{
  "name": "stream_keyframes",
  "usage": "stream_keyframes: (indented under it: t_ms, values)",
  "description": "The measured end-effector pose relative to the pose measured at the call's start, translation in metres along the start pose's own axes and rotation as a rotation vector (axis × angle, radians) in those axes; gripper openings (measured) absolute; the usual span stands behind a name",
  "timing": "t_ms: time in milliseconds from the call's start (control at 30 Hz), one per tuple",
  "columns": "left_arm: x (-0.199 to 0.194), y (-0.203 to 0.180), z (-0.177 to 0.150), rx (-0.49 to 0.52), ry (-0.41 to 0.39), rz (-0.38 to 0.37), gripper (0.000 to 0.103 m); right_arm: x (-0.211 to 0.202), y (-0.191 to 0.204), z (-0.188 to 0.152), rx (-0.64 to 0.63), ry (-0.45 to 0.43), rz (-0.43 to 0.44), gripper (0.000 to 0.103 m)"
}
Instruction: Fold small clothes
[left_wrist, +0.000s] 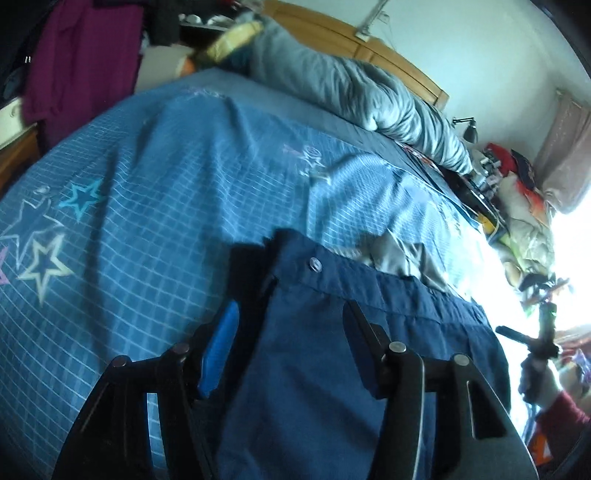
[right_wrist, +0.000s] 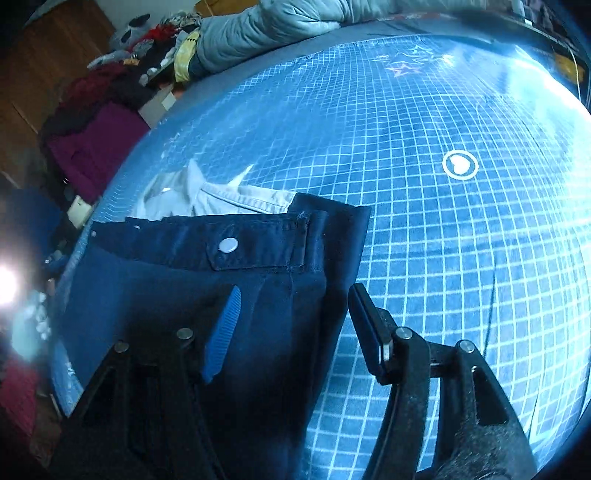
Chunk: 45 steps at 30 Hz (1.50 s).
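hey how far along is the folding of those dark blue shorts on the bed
Early, it looks like. Done: the dark blue shorts lie spread on the checked bedsheet, waistband snap facing up. In hand: the left claw and right claw are both open over the waistband ends, not gripping. Left: no fold shows yet, and a pale garment lies rumpled beyond the shorts.

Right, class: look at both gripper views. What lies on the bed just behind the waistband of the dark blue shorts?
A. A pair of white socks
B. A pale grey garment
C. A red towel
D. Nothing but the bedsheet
B: a crumpled pale grey garment shows on the checked bedsheet just past the waistband of the dark blue shorts; the left view shows it too.
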<state>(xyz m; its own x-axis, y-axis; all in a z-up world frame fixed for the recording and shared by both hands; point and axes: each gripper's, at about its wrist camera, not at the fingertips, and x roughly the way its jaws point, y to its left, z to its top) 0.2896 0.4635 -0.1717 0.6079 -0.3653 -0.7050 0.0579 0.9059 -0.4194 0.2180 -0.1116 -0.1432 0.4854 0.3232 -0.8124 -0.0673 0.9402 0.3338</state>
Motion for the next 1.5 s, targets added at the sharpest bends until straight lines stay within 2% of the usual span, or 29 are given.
stream_keyframes:
  t_ms: [133,200,300,433,533,567,600,667,767,833,933,1067,1133,1200,1267,1333,1367,1467,1500]
  values:
    - [-0.007,0.005,-0.025,-0.042,-0.005,-0.026,0.059,0.012,0.000,0.007,-0.020,0.004,-0.009,0.057]
    - [-0.014,0.009,-0.039,-0.063,-0.010,-0.020,0.059,0.016,0.004,0.012,-0.048,-0.009,-0.039,0.050]
    - [-0.023,0.015,-0.053,-0.091,-0.018,-0.021,0.059,0.019,0.008,0.019,-0.062,-0.035,-0.018,0.045]
    - [-0.028,0.022,-0.064,-0.125,-0.020,-0.038,0.059,0.044,0.006,0.025,-0.048,0.023,-0.033,0.044]
    - [-0.024,0.022,-0.066,-0.129,-0.011,-0.038,0.059,0.050,0.001,0.029,-0.001,0.024,0.008,0.042]
    - [-0.022,0.021,-0.067,-0.131,-0.009,-0.041,0.059,0.050,0.002,0.030,0.001,0.025,0.015,0.026]
    - [-0.021,0.020,-0.067,-0.131,-0.007,-0.044,0.059,0.048,0.003,0.031,-0.006,0.017,0.000,0.006]
    - [-0.018,0.018,-0.067,-0.134,-0.006,-0.053,0.059,0.037,0.002,0.034,0.006,-0.014,0.047,0.005]
    - [-0.016,0.011,-0.064,-0.118,-0.005,-0.061,0.059,0.013,-0.008,0.042,0.020,-0.084,0.058,0.004]
    - [-0.015,0.005,-0.061,-0.104,-0.005,-0.062,0.059,0.010,-0.018,0.044,0.036,-0.083,0.060,0.002]
    - [-0.016,0.000,-0.058,-0.085,-0.007,-0.057,0.059,0.026,-0.020,0.038,0.030,-0.043,0.021,0.001]
    - [-0.019,-0.003,-0.057,-0.085,-0.009,-0.061,0.059,0.039,-0.025,0.029,0.055,-0.018,0.012,0.002]
    - [-0.021,-0.003,-0.058,-0.079,-0.005,-0.059,0.059,0.036,-0.025,0.030,0.053,-0.029,-0.006,0.007]
    - [-0.023,-0.002,-0.057,-0.071,-0.002,-0.060,0.059,0.024,-0.024,0.030,0.066,-0.068,-0.054,0.031]
    - [-0.025,0.000,-0.057,-0.068,0.000,-0.059,0.059,0.007,-0.017,0.025,0.060,-0.116,-0.080,0.035]
    - [-0.026,0.006,-0.058,-0.068,0.003,-0.052,0.060,-0.011,-0.004,0.014,0.029,-0.144,-0.057,0.035]
    - [-0.025,0.009,-0.060,-0.059,0.009,-0.026,0.060,-0.018,0.005,0.007,0.005,-0.151,-0.045,0.036]
    - [-0.011,0.036,-0.073,-0.077,0.084,0.159,0.060,-0.027,0.029,-0.024,-0.077,-0.125,-0.020,0.038]
    - [-0.011,0.047,-0.078,-0.101,0.092,0.177,0.061,-0.027,0.035,-0.036,-0.103,-0.108,-0.034,0.040]
